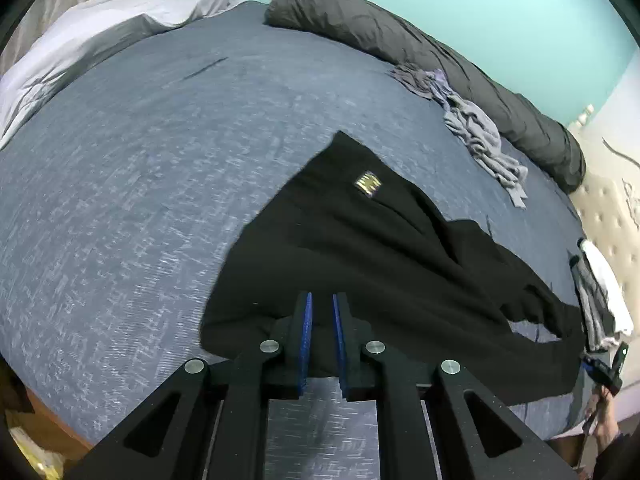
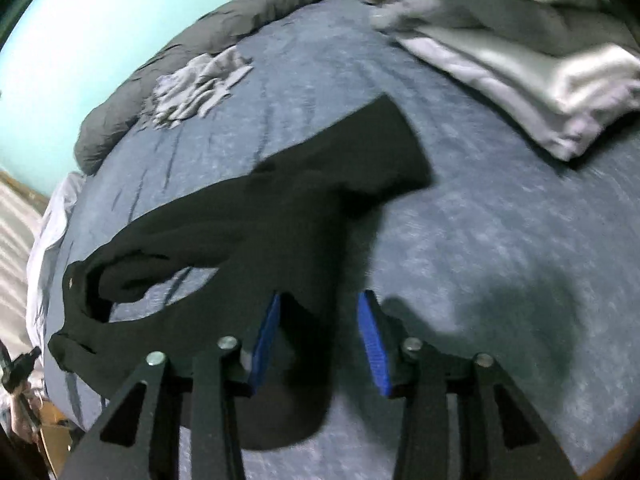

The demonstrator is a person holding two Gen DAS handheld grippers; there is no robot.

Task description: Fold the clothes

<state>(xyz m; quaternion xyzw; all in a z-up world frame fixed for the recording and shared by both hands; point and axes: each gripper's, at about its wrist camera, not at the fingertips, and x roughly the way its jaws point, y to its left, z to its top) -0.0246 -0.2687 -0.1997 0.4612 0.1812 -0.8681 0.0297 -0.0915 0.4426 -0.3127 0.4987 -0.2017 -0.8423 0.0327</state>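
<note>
Right now one black garment (image 1: pixel 360 248) is lying spread across the blue bedsheet (image 1: pixel 140 184), running straight out ahead of the left claw (image 1: pixel 322 312). It is looking matte and nearly featureless, with a single small gold-and-purple label (image 1: pixel 368 185) showing on the panel ahead of that claw, and one long limb trailing off to the claw's right toward the mattress edge. The left claw's blue pads (image 1: pixel 306 340) are sitting narrow, only a slim gap showing, and dark fabric is bunching at and under their tips; whether cloth is actually pinched between them I cannot tell.

Over on the right wrist view, the right claw (image 2: pixel 320 304) is standing wide, its two blue pads (image 2: pixel 374 344) well apart, and a fold of the same black garment (image 2: pixel 280 208) is lying loose between them, not squeezed. From this claw the garment is stretching away ahead and to the left, one limb ending in a squared cuff ahead, another looping into a curl far to the left. The picture is blurring somewhat here.

Counting the rest: one crumpled grey-lilac garment (image 1: pixel 476 128) is lying beyond the black one, just beside one long dark grey rolled duvet (image 1: pixel 420 52) along the bed's far edge. One pale pile of bedding (image 1: pixel 92 36) is sitting far ahead and left of the left claw; in the right view that pile (image 2: pixel 512 44) is lying ahead and to the right.
</note>
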